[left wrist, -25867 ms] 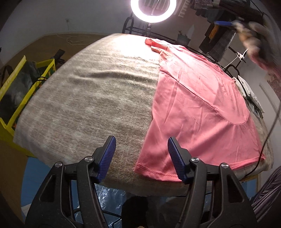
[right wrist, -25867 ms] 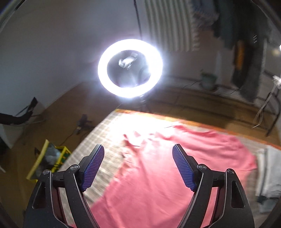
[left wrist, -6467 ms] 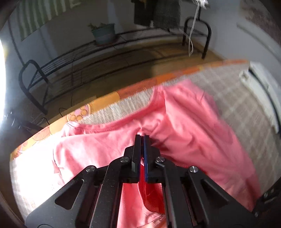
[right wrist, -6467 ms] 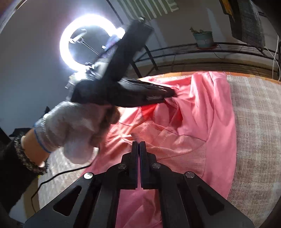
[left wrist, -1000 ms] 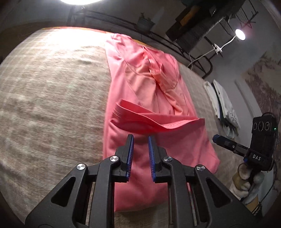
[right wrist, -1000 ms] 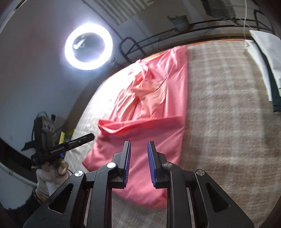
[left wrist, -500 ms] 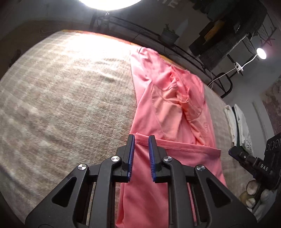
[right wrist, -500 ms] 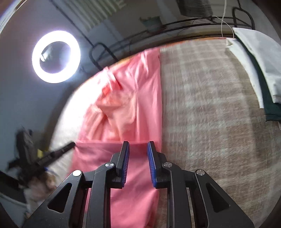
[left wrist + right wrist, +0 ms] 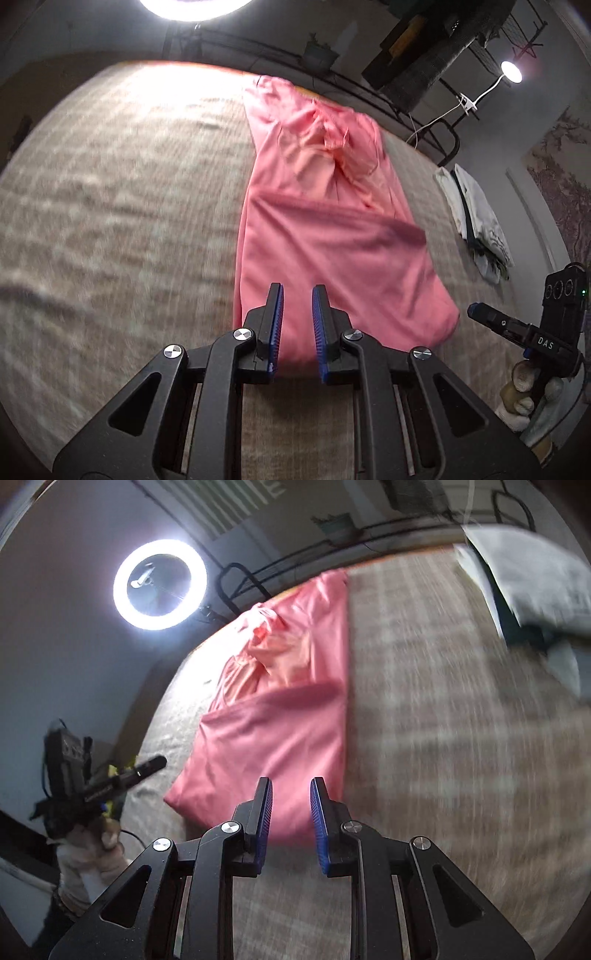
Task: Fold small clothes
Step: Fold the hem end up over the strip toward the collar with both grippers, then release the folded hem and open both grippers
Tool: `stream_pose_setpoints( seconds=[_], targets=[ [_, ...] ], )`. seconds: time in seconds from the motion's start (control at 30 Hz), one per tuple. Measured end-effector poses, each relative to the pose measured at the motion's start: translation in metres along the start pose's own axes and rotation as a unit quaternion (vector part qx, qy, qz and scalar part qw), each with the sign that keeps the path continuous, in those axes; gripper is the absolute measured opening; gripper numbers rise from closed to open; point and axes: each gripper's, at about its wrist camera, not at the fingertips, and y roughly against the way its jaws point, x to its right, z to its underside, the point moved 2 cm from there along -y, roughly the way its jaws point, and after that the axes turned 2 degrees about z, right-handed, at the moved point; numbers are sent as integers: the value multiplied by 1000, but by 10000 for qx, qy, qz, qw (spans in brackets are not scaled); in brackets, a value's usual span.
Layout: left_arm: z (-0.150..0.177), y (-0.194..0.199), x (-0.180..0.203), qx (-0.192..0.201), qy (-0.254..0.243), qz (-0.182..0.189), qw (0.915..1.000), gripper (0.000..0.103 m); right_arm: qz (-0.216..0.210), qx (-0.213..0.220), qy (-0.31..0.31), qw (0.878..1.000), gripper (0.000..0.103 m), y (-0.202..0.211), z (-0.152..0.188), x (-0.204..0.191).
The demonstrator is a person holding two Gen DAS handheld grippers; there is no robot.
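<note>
Grey-brown checked cloth (image 9: 110,229) covers the whole work surface, lit by a ring light (image 9: 159,585) at about 10 o'clock in the right wrist view. On it lies the pink garment (image 9: 325,243), folded into a long strip with its near end doubled back over itself, so a blurred fold edge crosses the middle of the strip. Its crumpled far end, with the neckline, points toward 12 o'clock.

In the left wrist view the left gripper (image 9: 297,295) hovers over the near end of the garment, its blue pads (image 9: 277,317) a narrow gap apart with nothing clamped between them. At 4 o'clock the other tool is seen from the side, carried by a gloved hand (image 9: 532,402).

In the right wrist view the right gripper (image 9: 291,788) sits likewise above the garment's near end, jaws slightly parted and empty. At 1 o'clock a pile of pale and dark clothes (image 9: 532,579) rests on the cloth, well apart from the pink strip.
</note>
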Motion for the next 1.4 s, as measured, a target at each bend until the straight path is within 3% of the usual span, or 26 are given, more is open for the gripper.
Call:
stream_pose_setpoints(
  seconds=[0.13, 0.37, 0.53, 0.7, 0.77, 0.87, 1.07, 1.17, 1.23, 1.33, 1.4],
  targets=[
    [15, -9, -6, -226, 60, -79, 9997, 14, -143, -26, -53, 9999, 48, -3, 10, 10],
    [16, -17, -3, -271, 34, -162, 9995, 14, -500, 8, 73, 9987, 48, -23, 9, 7],
    [16, -24, -7, -337, -33, -279, 9990, 14, -645, -171, 47, 9978, 31, -31, 14, 9],
    [16, -25, -11, -337, -68, -345, 9988, 14, -595, -297, 374, 9971, 25, -16, 16, 19],
    [17, -25, -10, -321, -197, -464, 9982, 14, -435, -421, 455, 9971, 13, -14, 20, 24],
    [18, -25, -9, -298, -257, -531, 9978, 14, 169, -577, 663, 9960, 13, -10, 28, 31],
    [18, -21, -6, -255, -197, -571, 9978, 14, -107, 64, 461, 9989, 14, 11, 22, 31],
    [19, -19, -4, -243, -293, -658, 9971, 14, -266, 373, 615, 9971, 14, 12, 15, 12],
    [19, -16, -6, -221, -297, -689, 9969, 14, 22, 245, 874, 9959, 14, 1, 14, 0],
    [19, -7, -10, -161, -236, -700, 9971, 14, 1063, -435, 1333, 9844, 14, -30, 24, -6],
    [17, 3, -11, -65, -229, -711, 9972, 14, 1156, -454, 1359, 9829, 14, -27, 28, -8]
  ],
)
